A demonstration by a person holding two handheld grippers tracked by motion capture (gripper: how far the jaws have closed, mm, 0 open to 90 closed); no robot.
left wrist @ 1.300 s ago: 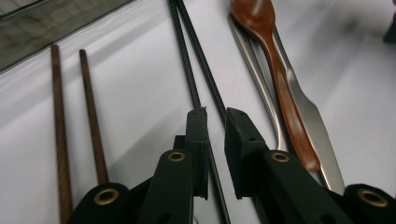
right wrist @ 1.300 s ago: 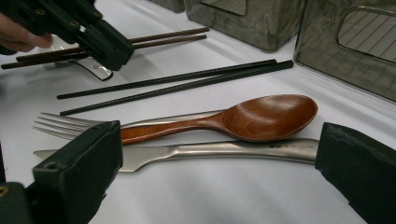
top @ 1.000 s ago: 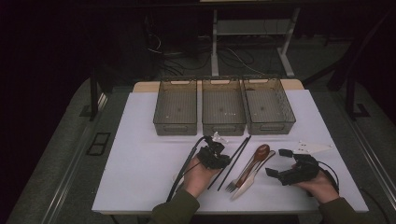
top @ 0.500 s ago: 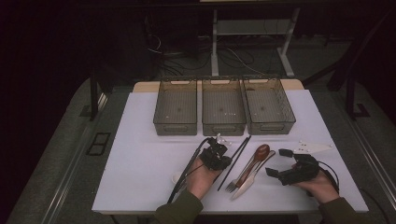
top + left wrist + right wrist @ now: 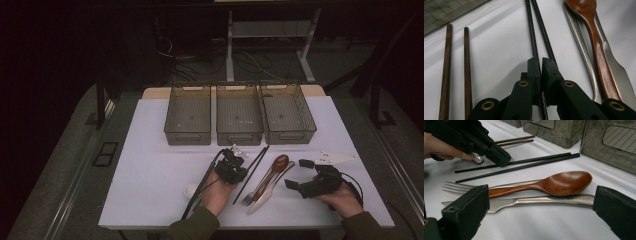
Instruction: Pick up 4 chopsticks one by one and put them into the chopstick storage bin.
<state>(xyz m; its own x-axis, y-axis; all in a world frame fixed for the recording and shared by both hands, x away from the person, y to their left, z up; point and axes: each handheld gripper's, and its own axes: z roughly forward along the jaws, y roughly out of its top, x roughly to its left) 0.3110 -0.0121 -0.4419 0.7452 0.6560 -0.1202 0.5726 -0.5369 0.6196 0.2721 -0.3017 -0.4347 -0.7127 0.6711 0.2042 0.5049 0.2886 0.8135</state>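
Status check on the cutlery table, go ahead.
Left gripper shut on black chopsticks. Right gripper open, level with wooden spoon, fork and knife. Brown chopsticks lie apart; nothing blocking.

One marking found: a small engraved line of characters on the handle of the steel knife (image 5: 554, 200), seen in the right gripper view at about 4 o'clock from the bowl of the wooden spoon (image 5: 566, 183). The characters are too small and blurred to read. No legible text, brand, number or sign on the three mesh bins (image 5: 239, 117), the black chopsticks (image 5: 524, 163), the fork (image 5: 456, 188) or the counter (image 5: 150, 165).
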